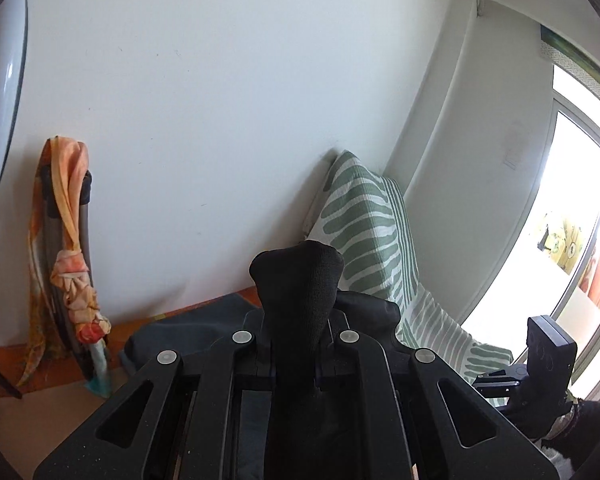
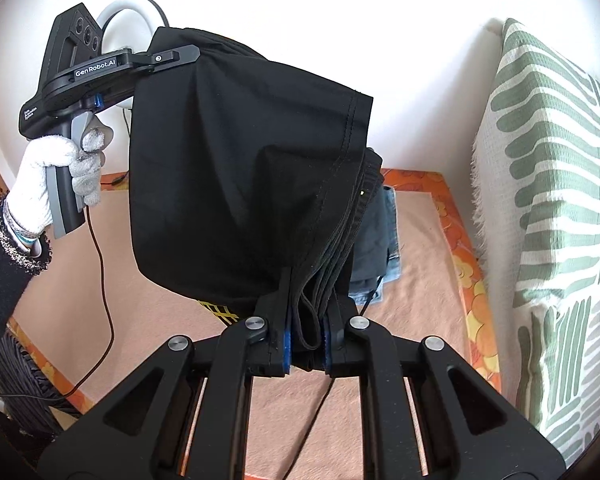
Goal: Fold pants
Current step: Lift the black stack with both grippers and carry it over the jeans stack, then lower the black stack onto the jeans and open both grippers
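Black fabric is filling the middle of both views: the pants are hanging in the air, folded into a thick bundle and stretched between the two claws above a peach blanket with an orange flowered border. The right claw is clamping several stacked layers and a loose cord loop at the near, lower end, its blue-padded fingers pressing in from both sides. The left claw is pinching the far upper left corner, held by a white-gloved hand. The bundle's long axis is running from the near right claw up and away to the far left. In the left wrist view, the left claw is closing on a bunched knob of the pants. A blue denim garment is lying on the blanket behind the pants, and a green-striped cushion is leaning against the white wall at right.
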The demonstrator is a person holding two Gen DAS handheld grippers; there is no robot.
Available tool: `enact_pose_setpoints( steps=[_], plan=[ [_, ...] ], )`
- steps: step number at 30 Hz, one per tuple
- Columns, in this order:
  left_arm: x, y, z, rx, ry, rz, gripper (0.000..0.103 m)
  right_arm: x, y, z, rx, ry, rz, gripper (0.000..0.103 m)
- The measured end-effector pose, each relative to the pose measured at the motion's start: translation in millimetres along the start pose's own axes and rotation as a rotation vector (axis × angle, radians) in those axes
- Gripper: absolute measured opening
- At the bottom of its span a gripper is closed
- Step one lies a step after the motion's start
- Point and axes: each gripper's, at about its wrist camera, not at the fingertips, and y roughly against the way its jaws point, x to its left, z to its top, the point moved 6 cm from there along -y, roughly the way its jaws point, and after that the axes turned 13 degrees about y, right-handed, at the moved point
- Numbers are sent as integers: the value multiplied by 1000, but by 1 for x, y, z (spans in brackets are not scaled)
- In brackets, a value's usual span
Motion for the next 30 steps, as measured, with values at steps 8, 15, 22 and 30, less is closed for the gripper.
enact_pose_setpoints(
  steps=[8,15,22,30],
  plan=[
    [74,-67,-5,25,34,155,10,-50,-98,10,56,-30,61,11],
    [139,-104,-26,106,84,250,10,-51,-145,-4,153,-57,200,22],
    [145,-107,-29,107,100,240,10,-99,-150,37,-27,-274,239,57],
    [151,-106,-31,131,91,231,10,-109,-213,49,31,-367,202,53]
  ],
)
